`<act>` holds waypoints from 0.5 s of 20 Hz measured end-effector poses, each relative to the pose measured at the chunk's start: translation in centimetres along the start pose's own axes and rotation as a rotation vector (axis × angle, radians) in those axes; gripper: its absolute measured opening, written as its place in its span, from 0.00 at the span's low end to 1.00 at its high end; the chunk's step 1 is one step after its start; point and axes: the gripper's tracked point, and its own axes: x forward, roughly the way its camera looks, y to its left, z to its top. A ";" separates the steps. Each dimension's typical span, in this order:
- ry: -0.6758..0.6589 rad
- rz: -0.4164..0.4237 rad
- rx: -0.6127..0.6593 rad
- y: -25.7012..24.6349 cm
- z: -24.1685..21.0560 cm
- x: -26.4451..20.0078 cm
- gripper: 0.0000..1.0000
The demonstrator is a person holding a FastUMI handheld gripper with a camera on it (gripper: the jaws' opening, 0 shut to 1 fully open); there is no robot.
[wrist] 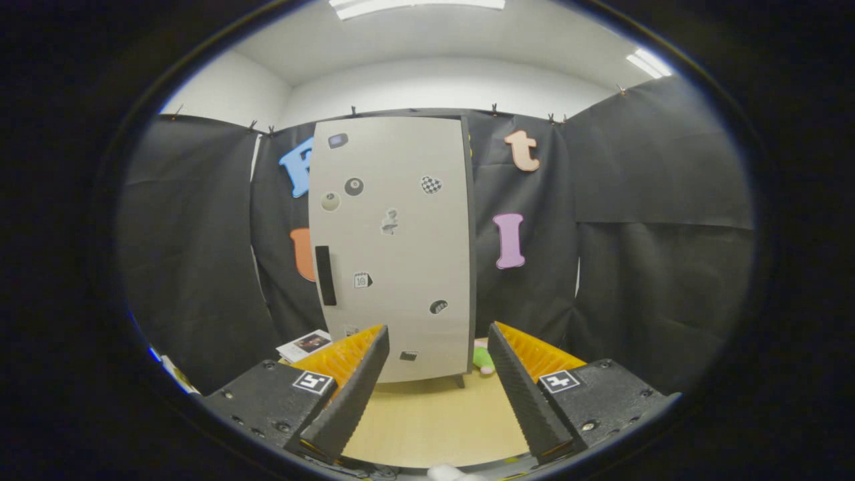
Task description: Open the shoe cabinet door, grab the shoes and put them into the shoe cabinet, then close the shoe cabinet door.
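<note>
A tall pale shoe cabinet [394,247] stands on the wooden floor straight ahead of my gripper [437,341], its door shut. The door carries several small stickers and a dark vertical handle [324,275] near its left edge. My fingers stand wide open with nothing between them, some way short of the cabinet. A green and pink object [483,359], perhaps a shoe, lies on the floor just right of the cabinet's foot, partly hidden by my right finger.
Black cloth walls close the booth behind and on both sides. A small stack of printed papers [304,345] lies on the floor left of the cabinet. Wooden floor [434,421] stretches between my fingers and the cabinet.
</note>
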 end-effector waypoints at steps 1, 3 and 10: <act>-0.001 -0.001 -0.001 -0.1 0.1 0.0 0.97; -0.005 -0.001 -0.003 0.0 0.0 0.0 0.97; -0.010 -0.006 -0.019 0.0 0.0 0.2 0.97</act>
